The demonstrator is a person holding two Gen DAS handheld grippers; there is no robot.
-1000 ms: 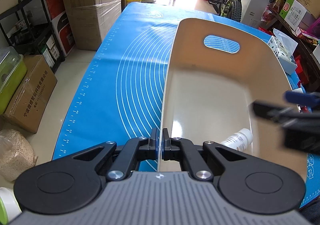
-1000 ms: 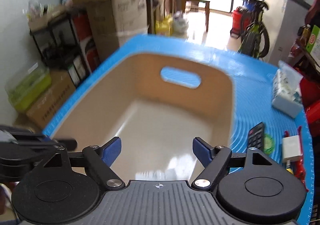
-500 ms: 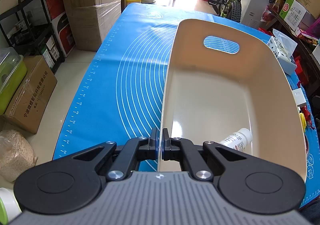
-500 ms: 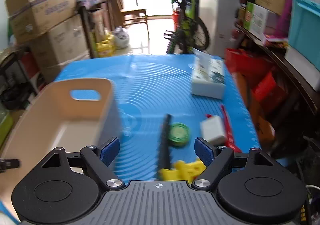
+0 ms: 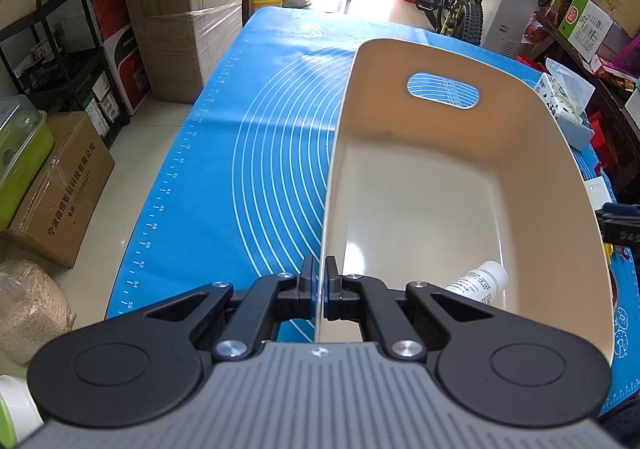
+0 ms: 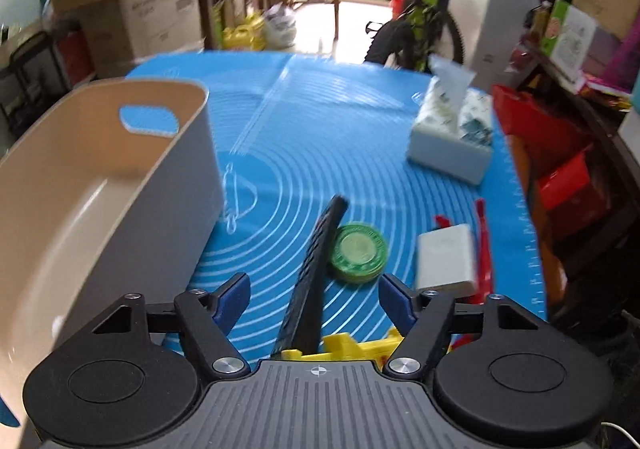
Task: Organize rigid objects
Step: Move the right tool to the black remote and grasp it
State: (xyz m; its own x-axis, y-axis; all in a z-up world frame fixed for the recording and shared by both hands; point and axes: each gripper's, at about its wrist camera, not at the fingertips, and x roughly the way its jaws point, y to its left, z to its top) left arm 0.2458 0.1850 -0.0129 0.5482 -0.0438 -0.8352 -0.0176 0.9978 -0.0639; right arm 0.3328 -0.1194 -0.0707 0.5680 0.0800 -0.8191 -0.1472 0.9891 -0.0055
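The left gripper [image 5: 319, 281] is clamped on the near left wall of the beige bin [image 5: 552, 153], which sits on the blue mat [image 5: 256, 153]. A small white bottle [image 5: 478, 283] lies in the bin's near right corner. The right gripper [image 6: 314, 295] is spread wide above a black remote [image 6: 316, 269], with a green tin [image 6: 358, 252] touching it, a white box [image 6: 446, 259] further right and a tissue pack [image 6: 452, 133] at the far right.
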